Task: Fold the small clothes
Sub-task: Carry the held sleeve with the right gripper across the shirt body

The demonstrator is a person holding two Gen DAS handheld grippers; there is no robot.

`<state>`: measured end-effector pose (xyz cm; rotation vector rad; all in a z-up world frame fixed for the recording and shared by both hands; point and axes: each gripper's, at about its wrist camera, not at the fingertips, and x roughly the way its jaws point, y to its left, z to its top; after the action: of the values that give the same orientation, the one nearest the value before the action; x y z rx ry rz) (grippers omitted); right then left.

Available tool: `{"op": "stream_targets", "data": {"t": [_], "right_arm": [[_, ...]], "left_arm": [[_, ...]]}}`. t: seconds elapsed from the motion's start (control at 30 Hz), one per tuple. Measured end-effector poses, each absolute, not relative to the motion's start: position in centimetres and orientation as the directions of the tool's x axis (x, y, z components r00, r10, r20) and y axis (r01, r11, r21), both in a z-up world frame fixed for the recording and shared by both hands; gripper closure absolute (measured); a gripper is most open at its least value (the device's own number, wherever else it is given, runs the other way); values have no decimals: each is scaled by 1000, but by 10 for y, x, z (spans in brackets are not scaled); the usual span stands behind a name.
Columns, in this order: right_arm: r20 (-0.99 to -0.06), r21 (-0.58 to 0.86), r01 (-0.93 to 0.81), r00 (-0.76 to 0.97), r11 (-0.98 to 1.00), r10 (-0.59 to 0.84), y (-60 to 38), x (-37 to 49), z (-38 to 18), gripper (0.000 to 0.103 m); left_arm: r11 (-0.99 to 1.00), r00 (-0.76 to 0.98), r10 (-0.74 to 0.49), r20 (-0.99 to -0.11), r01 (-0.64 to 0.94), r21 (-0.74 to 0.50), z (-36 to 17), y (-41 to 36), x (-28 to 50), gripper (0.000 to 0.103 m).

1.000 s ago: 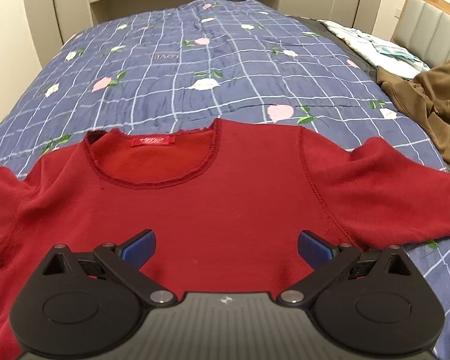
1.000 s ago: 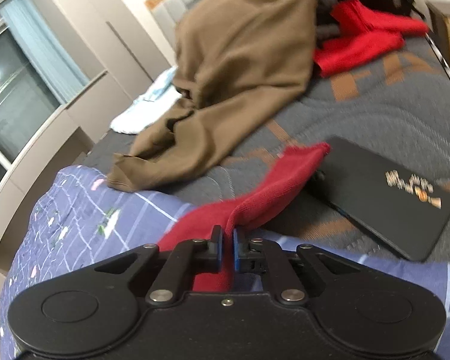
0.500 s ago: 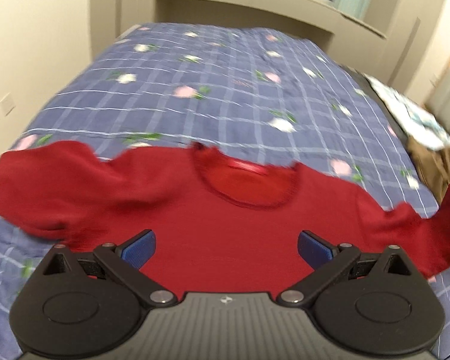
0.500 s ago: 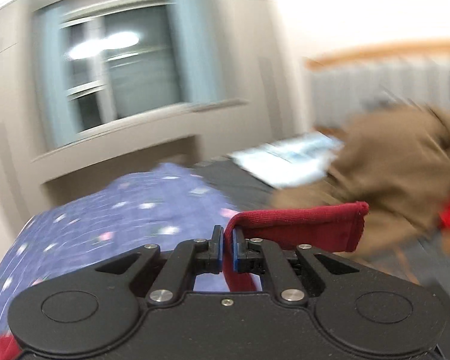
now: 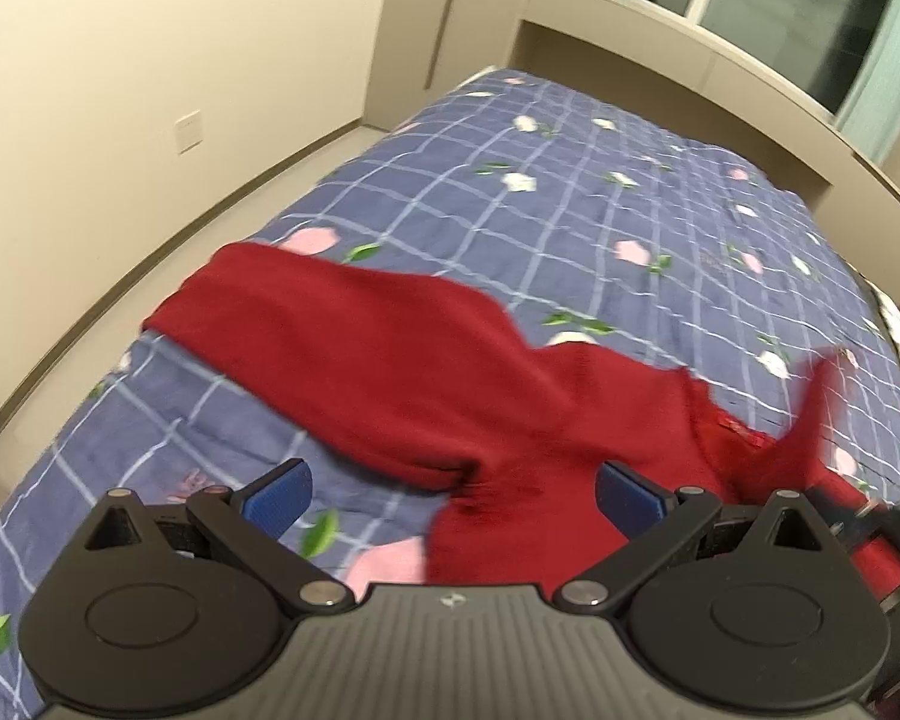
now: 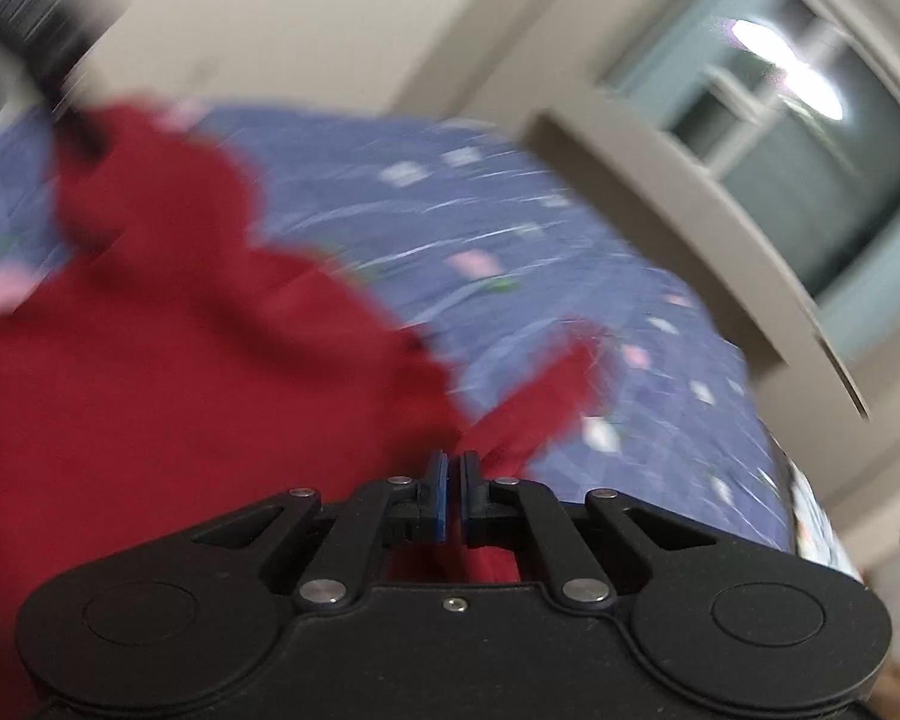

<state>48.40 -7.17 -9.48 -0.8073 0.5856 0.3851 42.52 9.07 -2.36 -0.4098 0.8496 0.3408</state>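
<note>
Left wrist view: the red sweater (image 5: pixel 402 360) is seen spread on the checked blue bedcover (image 5: pixel 570 210), and the left tongs (image 5: pixel 450 495) are held wide apart, empty, above it. The right tongs (image 6: pixel 452 495) are clamped tight on the sweater's sleeve (image 6: pixel 546 396).

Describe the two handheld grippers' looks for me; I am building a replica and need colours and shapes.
The left gripper has a matte black body with two rounded lobes, angled black link arms with silver pivot pins, blue ridged pads, a ribbed grey centre panel and a small logo. The right gripper matches in shape: black lobes, silver pins, blue-edged pads, one small centre screw. No cables or sleeves show.
</note>
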Motion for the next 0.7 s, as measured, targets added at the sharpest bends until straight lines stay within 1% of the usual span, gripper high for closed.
{"op": "stream_targets", "data": {"t": [0.13, 0.2, 0.27, 0.33, 0.4, 0.47, 0.5, 0.53, 0.6, 0.67, 0.7], "right_arm": [[-677, -552, -612, 725, 566, 123, -48, 470, -115, 101], [-688, -535, -622, 714, 571, 133, -48, 464, -116, 99], [-697, -495, -627, 700, 601, 156, -57, 463, -111, 83], [-699, -434, -609, 693, 664, 178, -73, 456, -103, 79], [-699, -363, -574, 689, 734, 194, -94, 450, -94, 68], [-684, -301, -524, 701, 797, 203, -119, 441, -87, 43], [-671, -270, -489, 713, 829, 202, -133, 436, -82, 38], [-657, -245, -454, 727, 857, 198, -144, 432, -79, 31], [-632, -185, -383, 752, 905, 189, -167, 426, -71, 25], [-610, -117, -309, 772, 944, 177, -189, 419, -65, 15], [-598, -84, -270, 783, 959, 169, -201, 415, -62, 14]], "left_arm": [[861, 613, 108, -783, -452, -235, -34, 100, 424, 0], [858, 619, 79, -781, -441, -263, -39, 101, 426, 0], [854, 630, 34, -776, -422, -305, -46, 98, 428, 0], [852, 637, -19, -771, -393, -346, -50, 90, 431, 0], [856, 649, -73, -758, -349, -381, -54, 81, 440, 0], [861, 657, -121, -744, -304, -407, -58, 69, 451, 0], [864, 656, -144, -741, -282, -418, -60, 61, 459, 0], [865, 653, -168, -739, -261, -428, -63, 53, 467, 0], [859, 643, -226, -732, -223, -461, -70, 39, 486, 1], [839, 633, -278, -723, -207, -504, -78, 27, 503, 1], [823, 627, -299, -719, -211, -527, -83, 22, 512, 4]]}}
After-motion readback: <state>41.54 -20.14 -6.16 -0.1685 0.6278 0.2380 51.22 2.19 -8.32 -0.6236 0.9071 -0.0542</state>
